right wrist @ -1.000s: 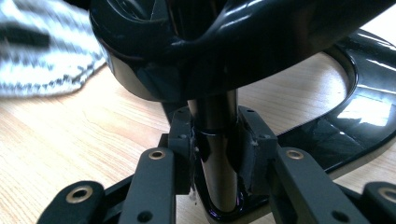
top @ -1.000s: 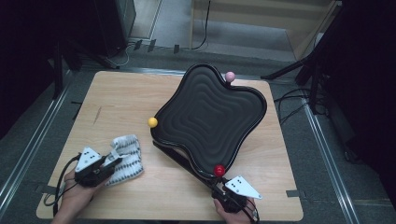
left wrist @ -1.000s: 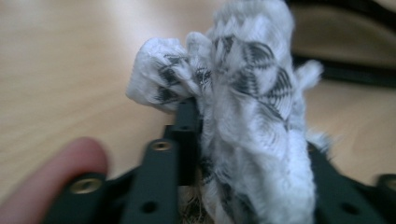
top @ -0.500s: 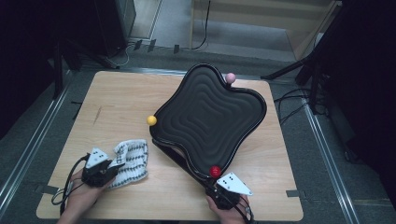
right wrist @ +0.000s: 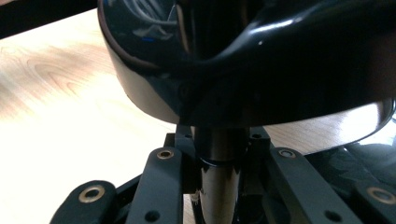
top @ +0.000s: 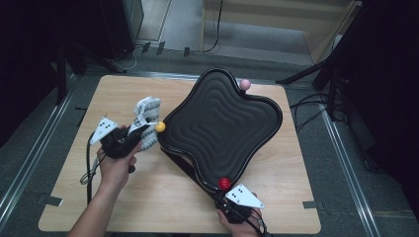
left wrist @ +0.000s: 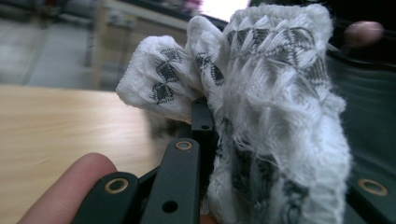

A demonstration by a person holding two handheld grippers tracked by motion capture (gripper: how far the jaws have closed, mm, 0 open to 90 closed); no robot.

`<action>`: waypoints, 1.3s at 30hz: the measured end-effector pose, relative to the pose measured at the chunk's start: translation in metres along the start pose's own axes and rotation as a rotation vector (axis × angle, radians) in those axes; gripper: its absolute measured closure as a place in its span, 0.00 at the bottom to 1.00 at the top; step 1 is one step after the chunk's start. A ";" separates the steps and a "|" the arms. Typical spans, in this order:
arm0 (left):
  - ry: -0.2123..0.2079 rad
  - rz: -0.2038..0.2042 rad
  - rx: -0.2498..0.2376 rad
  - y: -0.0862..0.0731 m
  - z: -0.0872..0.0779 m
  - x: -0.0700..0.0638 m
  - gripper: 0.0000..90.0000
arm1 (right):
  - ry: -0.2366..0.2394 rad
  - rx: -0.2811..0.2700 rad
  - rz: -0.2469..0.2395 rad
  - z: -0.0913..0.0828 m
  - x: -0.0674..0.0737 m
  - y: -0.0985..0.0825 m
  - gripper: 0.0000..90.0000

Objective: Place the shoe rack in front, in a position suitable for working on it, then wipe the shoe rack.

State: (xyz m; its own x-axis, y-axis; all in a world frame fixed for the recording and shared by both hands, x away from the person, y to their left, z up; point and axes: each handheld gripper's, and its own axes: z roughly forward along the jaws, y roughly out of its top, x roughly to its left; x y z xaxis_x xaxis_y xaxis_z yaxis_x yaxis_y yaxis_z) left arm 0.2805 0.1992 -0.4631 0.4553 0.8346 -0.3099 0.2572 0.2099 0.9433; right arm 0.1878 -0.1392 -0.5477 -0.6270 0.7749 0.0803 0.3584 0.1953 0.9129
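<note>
Cloth, white with grey pattern, sits pinched in the closed left gripper beside the black tray; the right gripper view shows the right gripper clamped on the tray's dark post above the worktop

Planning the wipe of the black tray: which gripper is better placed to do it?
The left gripper: it is shut on the white cloth, lifted at the tray's edge. The right gripper is clamped on the tray's post, steadying it.
</note>
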 end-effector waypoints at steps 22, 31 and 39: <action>-0.156 0.085 0.073 -0.053 -0.010 -0.037 0.87 | 0.051 0.005 -0.050 0.005 0.009 0.001 0.83; -0.053 0.025 0.002 -0.057 -0.011 -0.014 0.85 | 0.039 -0.004 -0.041 0.004 0.010 0.000 0.83; -0.239 0.085 0.092 -0.086 -0.005 -0.063 0.85 | 0.026 -0.007 -0.024 0.010 0.016 0.002 0.83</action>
State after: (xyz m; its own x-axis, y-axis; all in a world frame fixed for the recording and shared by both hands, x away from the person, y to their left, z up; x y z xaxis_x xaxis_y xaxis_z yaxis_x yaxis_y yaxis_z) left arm 0.2250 0.1312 -0.5244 0.6641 0.7012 -0.2595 0.2809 0.0877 0.9557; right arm 0.1854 -0.1202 -0.5491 -0.6528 0.7544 0.0690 0.3385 0.2091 0.9174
